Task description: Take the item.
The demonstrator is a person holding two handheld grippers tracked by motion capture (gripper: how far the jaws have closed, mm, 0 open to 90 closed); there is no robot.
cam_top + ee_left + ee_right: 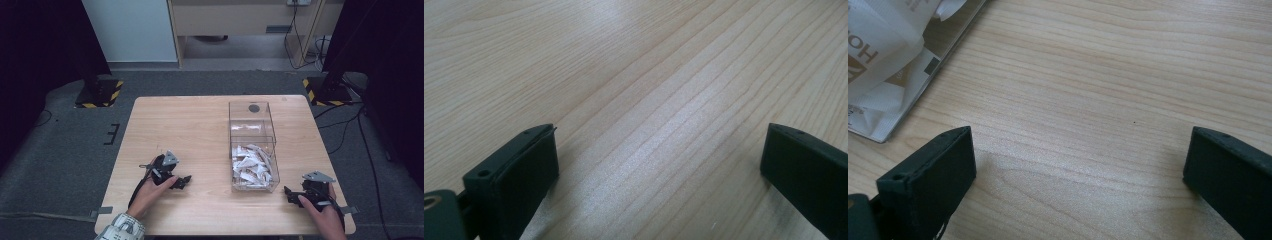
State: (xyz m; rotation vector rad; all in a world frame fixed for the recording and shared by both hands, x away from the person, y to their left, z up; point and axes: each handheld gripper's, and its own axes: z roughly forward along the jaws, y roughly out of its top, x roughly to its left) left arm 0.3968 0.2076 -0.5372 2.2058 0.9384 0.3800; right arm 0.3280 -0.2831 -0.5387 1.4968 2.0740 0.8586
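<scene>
Our left gripper [186,180] and right gripper [288,192] rest with fingers wide open, holding nothing. Reaching carelessly, we might knock the box [252,150] and spill the packets [251,166].

We hold our left black two-jaw gripper [184,181] low with its fingers [519,175] spread wide apart; our right black gripper [291,195] does likewise, fingers [933,175] parted.

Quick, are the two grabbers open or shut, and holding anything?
Left hand-held gripper: open, holding nothing.
Right hand-held gripper: open, holding nothing.
</scene>
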